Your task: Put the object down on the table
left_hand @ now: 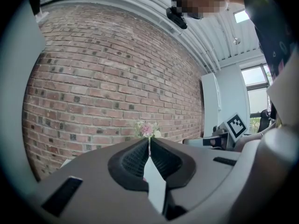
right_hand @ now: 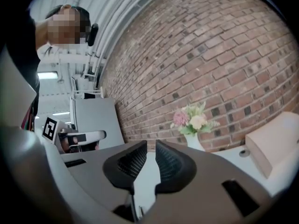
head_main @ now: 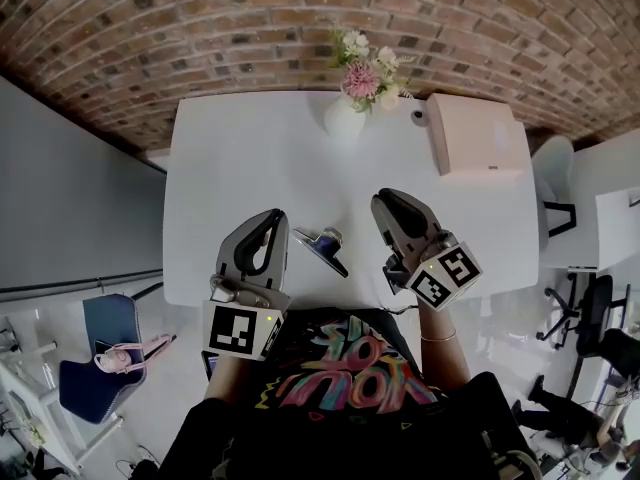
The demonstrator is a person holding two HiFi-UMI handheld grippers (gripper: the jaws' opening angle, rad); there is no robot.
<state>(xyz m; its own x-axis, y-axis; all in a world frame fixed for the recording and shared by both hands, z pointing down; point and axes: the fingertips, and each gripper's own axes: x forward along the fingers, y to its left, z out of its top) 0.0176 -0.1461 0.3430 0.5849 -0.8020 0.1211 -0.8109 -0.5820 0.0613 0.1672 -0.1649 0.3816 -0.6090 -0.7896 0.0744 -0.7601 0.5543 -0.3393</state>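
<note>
Between the two sets of fingertips: dark blue binder clip point(head_main: 322, 247) lying on the white table point(head_main: 250, 148), neither touching it.
Left gripper point(head_main: 272, 216) fingers pressed together, empty; right gripper point(head_main: 385, 200) fingers barely parted, empty. Clip looks light, stiff, slippery metal; probably best pinched across its silver handles, nearest the left fingertips.

The light is bright and even. In the head view the white table point(head_main: 250, 168) is almost washed out, and the shadows on it are soft and faint. In the left gripper view, daylight comes from a window point(left_hand: 257, 85) and a ceiling lamp point(left_hand: 241, 16). All pictures bend strongly at the edges, with dark corners. The left gripper point(left_hand: 149, 144) looks slightly soft, while the brick wall point(left_hand: 107, 78) is sharp.
</note>
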